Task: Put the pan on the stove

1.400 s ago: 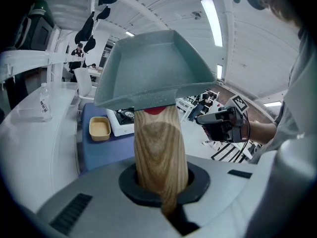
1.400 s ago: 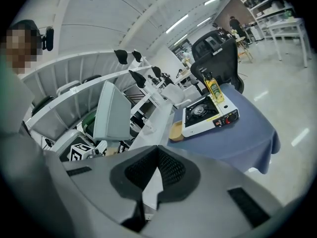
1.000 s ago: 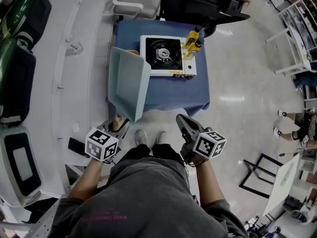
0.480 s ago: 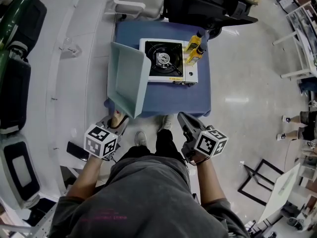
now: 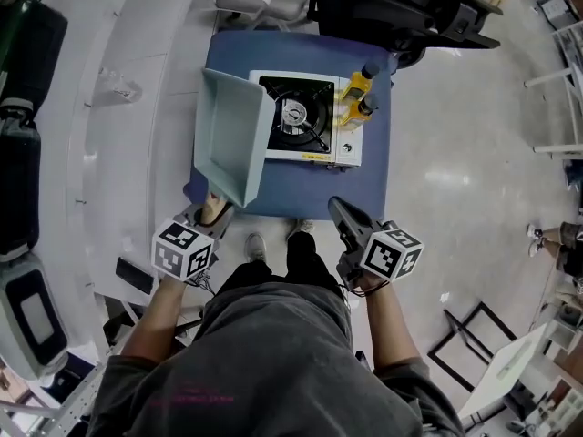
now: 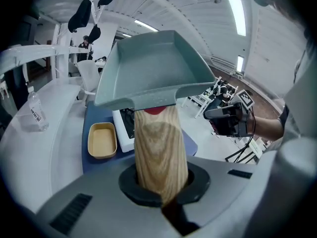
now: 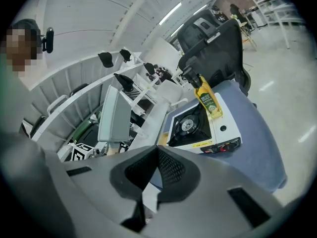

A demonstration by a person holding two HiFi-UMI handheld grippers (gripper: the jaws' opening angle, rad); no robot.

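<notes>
Left claw [image 6: 163,202] clamps the square teal pan [image 6: 153,68] by its tapered woodgrain handle [image 6: 159,148]; right claw [image 7: 148,182] closed, empty.

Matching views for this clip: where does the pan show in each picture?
Head view: the pan is left of centre, tilted, just left of the stove.
Left gripper view: the pan fills the upper centre, its wooden handle running down toward the camera.
Right gripper view: the pan is left of centre, seen edge-on.
Shared landmark: the white stove, visible in all three.

Head camera looked steeply down on the table [image 5: 301,189], cameras on left tongs [image 5: 215,215] and right tongs [image 5: 337,208] faced forward, all shared the stove [image 5: 301,121].
</notes>
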